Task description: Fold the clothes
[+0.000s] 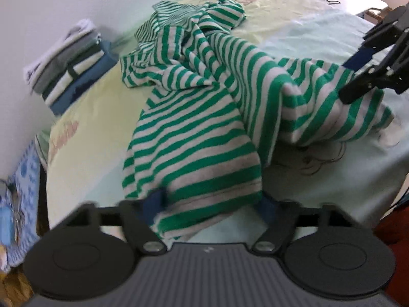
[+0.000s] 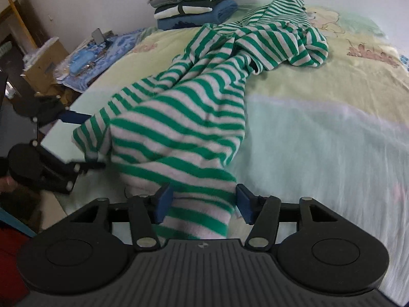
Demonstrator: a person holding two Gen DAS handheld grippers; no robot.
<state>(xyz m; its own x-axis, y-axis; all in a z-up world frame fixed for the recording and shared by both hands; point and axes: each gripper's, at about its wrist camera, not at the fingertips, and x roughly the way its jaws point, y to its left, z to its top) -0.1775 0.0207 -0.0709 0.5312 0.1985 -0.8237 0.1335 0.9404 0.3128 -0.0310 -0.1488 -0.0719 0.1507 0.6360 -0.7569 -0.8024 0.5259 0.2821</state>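
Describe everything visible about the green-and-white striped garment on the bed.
The striped garment is a soft knit with green and whitish horizontal bands, lying crumpled and unfolded on the pale printed bedsheet. Its far end is bunched in twisted folds near the stack of folded clothes; its near part stretches towards both grippers. The hem lies between the blue pads of the left gripper, and another edge lies between those of the right gripper.
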